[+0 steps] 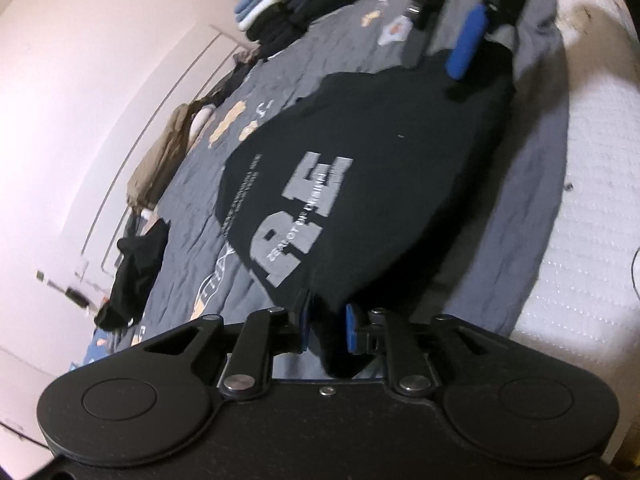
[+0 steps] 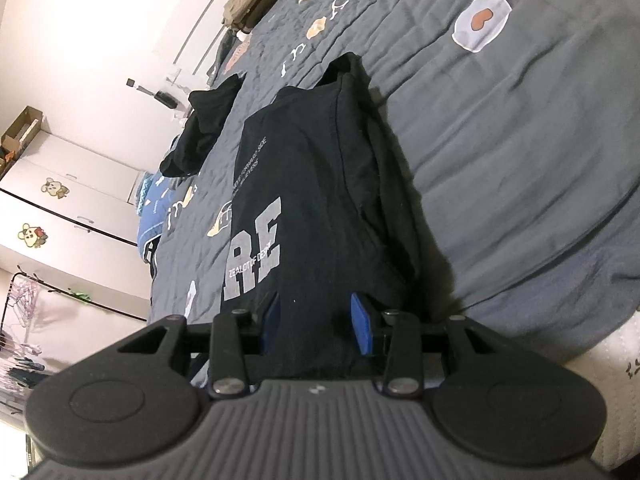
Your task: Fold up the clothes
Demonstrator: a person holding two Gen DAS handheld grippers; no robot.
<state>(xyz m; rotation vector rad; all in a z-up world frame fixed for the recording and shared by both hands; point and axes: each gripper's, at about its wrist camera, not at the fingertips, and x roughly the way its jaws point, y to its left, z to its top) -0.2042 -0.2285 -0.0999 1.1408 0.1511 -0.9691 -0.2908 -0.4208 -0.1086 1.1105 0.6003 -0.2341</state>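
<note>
Now both grippers clamp black T-shirt: left gripper (image 1: 327,326) pinches its near edge at btm centre, right gripper (image 2: 316,326) grips a thicker fold, w/ T-shirt (image 2: 312,184) folded lengthwise up mid-frame on grey printed bedspread (image 2: 520,140), stacked clothes (image 1: 288,4) at top.
</note>
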